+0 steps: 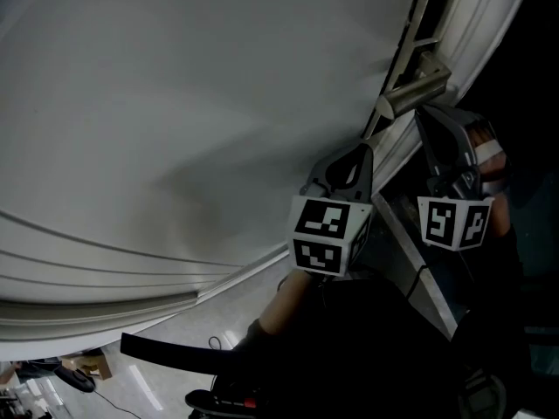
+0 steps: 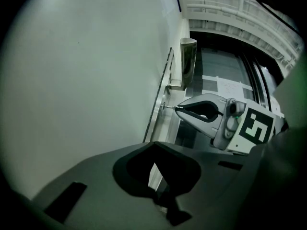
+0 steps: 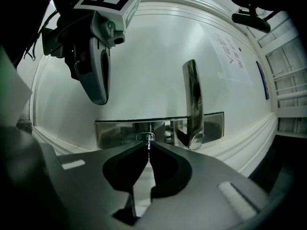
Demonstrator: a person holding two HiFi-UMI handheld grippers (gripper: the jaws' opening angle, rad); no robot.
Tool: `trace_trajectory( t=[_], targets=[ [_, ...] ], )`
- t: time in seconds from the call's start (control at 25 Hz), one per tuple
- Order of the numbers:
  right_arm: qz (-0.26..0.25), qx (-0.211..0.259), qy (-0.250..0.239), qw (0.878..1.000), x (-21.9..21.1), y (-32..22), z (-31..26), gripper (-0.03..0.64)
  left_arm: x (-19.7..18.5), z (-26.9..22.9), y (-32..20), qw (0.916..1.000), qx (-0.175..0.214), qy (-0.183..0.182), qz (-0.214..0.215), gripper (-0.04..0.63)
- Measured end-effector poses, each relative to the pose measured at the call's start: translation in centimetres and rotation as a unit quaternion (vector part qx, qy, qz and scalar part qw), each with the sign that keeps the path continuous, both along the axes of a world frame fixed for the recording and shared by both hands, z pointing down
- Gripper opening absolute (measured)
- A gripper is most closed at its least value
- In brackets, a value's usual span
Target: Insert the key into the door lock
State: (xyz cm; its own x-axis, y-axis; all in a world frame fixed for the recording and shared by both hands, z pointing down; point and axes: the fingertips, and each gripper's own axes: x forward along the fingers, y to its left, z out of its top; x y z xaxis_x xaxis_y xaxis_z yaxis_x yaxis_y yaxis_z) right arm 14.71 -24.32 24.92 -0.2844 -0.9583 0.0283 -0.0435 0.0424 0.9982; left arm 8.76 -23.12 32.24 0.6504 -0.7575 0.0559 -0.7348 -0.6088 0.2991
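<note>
— Currently, where is the key (image 2: 170,107) sitting?
— Your right gripper (image 3: 149,146) is pinching it, tip touching the door lock (image 3: 145,137). I am judging it light, stiff and slippery, so grip the bow squarely. Your left gripper (image 2: 154,145) is hanging closed and empty.

Small silver key (image 3: 149,143) pinched in right gripper (image 3: 149,146) jaw tips, blade pointing straight at the door lock (image 3: 146,137), tip at its oval keyhole (depth inside unclear); lock set in shiny steel plate (image 3: 115,131), left of centre
</note>
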Motion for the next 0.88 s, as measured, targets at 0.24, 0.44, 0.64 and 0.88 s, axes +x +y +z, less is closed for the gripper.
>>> trace_trajectory(
  t=[0.24,0.44,0.64,0.88],
  targets=[
    [0.001,0.006,0.000,1.000,0.04,-0.10,0.09,0.012,0.09,-0.06,0.07,1.0000,0.005,-0.005,0.004,0.000],
    [-0.001,0.002,0.001,1.000,-0.12,-0.08,-0.01,0.012,0.01,-0.22,0.20,1.0000,0.005,-0.003,0.002,0.000],
    [-0.003,0.001,0.000,1.000,-0.17,-0.10,-0.03,0.012,-0.09,-0.20,0.03,1.0000,0.003,-0.002,0.000,0.000],
    [-0.004,0.001,-0.002,1.000,-0.08,-0.19,0.01,0.012,0.12,0.04,-0.13,1.0000,0.001,-0.002,0.001,0.000]
  ],
)
